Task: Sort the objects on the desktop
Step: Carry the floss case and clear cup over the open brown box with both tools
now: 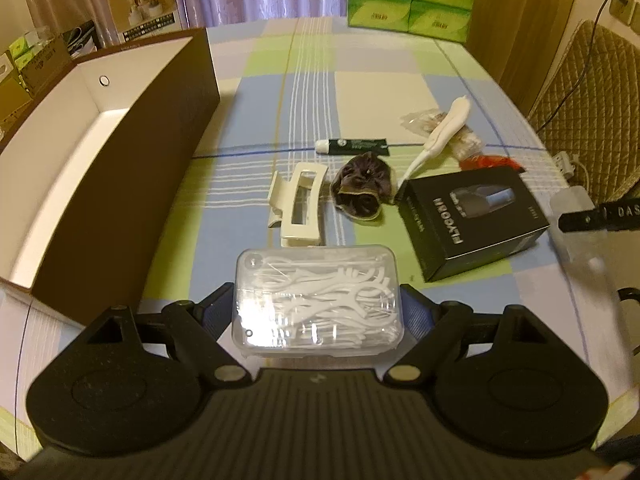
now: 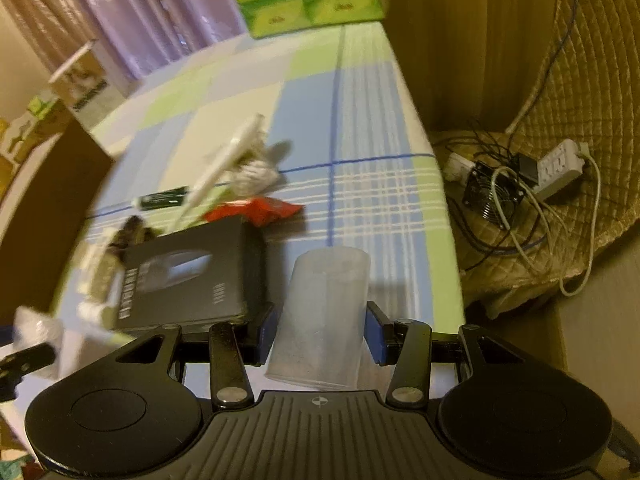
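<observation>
since the clear plastic box of white floss picks [image 1: 318, 300], near on the cloth, is light, stiff and slick, the left gripper [image 1: 318, 312] clamps its short sides. the right gripper [image 2: 320, 332] brackets the frosted plastic cup [image 2: 324, 316]; contact unclear. the brown open box [image 1: 100, 184] waits left.

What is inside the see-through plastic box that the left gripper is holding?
The clear rectangular plastic box is full of white floss picks, piled and tangled. The left gripper holds it by its sides. The lower layers and the bottom are hidden by glare and by the picks on top.
</observation>
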### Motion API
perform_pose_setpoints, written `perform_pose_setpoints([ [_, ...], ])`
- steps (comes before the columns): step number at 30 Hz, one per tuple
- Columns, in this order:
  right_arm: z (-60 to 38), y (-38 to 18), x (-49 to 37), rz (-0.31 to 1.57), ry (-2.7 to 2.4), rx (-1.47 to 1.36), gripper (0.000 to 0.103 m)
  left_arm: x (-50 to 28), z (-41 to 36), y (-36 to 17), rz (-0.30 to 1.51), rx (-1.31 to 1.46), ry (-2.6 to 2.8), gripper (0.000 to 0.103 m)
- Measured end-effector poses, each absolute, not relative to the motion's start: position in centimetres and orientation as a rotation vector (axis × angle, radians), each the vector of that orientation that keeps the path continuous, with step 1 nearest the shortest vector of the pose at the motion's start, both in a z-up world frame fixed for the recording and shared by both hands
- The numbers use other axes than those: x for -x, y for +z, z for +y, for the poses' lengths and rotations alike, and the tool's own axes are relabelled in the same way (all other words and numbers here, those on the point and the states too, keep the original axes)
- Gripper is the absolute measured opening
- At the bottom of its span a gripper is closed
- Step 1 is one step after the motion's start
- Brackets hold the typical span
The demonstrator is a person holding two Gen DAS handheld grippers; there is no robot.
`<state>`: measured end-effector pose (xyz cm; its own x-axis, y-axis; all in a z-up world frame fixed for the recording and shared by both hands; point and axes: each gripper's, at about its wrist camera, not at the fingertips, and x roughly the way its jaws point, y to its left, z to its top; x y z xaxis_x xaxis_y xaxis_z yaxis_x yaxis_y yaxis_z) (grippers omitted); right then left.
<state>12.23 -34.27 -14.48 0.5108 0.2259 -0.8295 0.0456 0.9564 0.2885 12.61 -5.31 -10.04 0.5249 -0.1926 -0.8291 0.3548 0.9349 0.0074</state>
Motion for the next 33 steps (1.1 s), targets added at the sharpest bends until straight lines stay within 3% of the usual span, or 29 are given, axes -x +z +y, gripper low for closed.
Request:
perform_pose_setpoints([
  [15, -25.2, -7.7, -7.9, 0.984, 0.403, -0.265, 0.043, -9.2, -3.5, -4.7, 0.877, -0.141, -0.351, 0.083],
  [33, -9.3, -5.4, -10.7, 0.94, 0.517, -0.173, 0.044, -12.3, 9.2, -0.8, 0.807, -0.115, -0.276, 0.083],
])
